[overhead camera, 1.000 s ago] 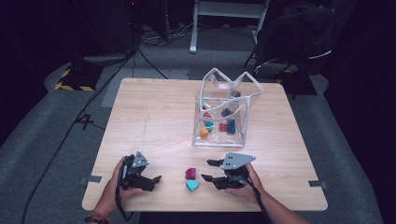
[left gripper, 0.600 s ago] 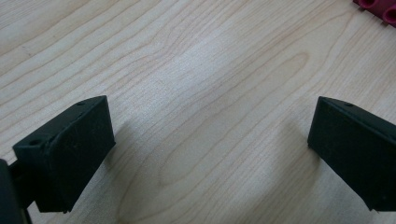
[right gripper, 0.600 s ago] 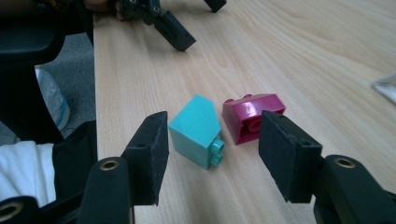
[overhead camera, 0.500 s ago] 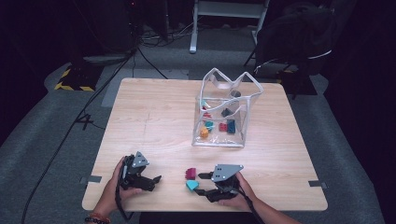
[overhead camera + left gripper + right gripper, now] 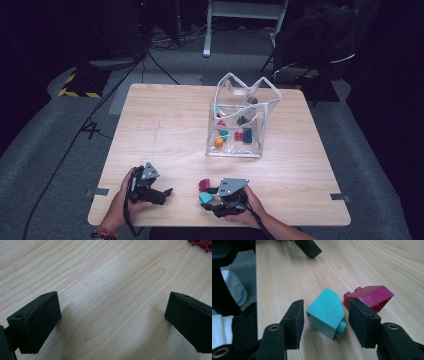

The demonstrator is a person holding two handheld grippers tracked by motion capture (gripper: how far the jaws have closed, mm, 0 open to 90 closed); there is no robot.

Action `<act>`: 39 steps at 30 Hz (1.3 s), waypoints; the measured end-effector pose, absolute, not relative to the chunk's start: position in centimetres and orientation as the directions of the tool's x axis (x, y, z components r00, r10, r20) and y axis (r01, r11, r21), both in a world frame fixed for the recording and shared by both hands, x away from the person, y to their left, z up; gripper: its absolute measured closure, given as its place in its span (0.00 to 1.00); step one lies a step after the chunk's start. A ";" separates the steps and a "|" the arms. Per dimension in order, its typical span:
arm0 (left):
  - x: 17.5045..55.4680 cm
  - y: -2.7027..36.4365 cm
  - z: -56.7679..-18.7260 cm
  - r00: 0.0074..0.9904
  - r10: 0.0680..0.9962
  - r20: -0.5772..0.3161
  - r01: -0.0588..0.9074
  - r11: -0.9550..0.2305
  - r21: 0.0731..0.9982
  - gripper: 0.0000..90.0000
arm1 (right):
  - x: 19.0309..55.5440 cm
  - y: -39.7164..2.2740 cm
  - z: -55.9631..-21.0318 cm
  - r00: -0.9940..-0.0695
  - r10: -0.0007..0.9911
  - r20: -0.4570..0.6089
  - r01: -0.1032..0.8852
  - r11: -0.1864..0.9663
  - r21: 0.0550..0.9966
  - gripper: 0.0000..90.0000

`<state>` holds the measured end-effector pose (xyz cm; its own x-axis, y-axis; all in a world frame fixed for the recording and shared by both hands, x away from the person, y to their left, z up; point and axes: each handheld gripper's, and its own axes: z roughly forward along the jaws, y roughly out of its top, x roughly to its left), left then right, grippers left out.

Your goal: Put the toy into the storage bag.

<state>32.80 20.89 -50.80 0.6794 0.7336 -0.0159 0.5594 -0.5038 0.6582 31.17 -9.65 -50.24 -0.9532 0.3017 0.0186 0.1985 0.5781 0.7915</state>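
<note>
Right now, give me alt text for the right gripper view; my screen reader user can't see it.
The right gripper has its two black jaws on either side of a teal block lying on the wooden table, with gaps left at both pads. A magenta block lies just behind the teal one.

A pale wooden worktop (image 5: 165, 125) is standing on grey carpet (image 5: 55, 145), with the room beyond lying in darkness. Black cables (image 5: 100, 107) are trailing across the floor at the left, past a yellow-and-black striped strip (image 5: 75, 92). Behind the worktop, a white metal frame (image 5: 245, 15) is rising from the floor, and a dark chair (image 5: 320, 45) draped with black cloth is sitting at the far right corner.
</note>
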 end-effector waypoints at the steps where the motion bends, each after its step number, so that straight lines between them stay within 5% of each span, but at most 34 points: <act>1: 32.8 20.9 -50.8 0.679 0.734 -0.016 0.560 -0.504 0.658 0.01 | 31.2 -9.5 -50.3 -0.952 0.306 0.009 0.195 0.582 0.790 0.55; 5: 32.8 20.9 -50.8 0.679 0.734 -0.016 0.560 -0.504 0.658 0.01 | 31.3 -9.4 -50.5 -0.949 0.314 0.000 0.195 0.590 0.783 0.63; 25: 32.8 20.9 -50.8 0.679 0.734 -0.017 0.561 -0.503 0.658 0.01 | 31.2 -13.0 -48.1 -0.952 0.306 0.003 0.175 0.536 0.826 0.64; 39: 32.8 20.9 -50.8 0.679 0.734 -0.016 0.559 -0.504 0.658 0.01 | 34.3 -18.0 -45.0 -0.875 0.483 -0.033 0.212 0.443 0.871 0.64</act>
<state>32.80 20.89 -50.80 0.6792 0.7338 -0.0156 0.5593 -0.5037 0.6584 34.29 -17.98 -45.02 -0.8750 0.4829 -0.0326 0.2118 0.4426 0.8713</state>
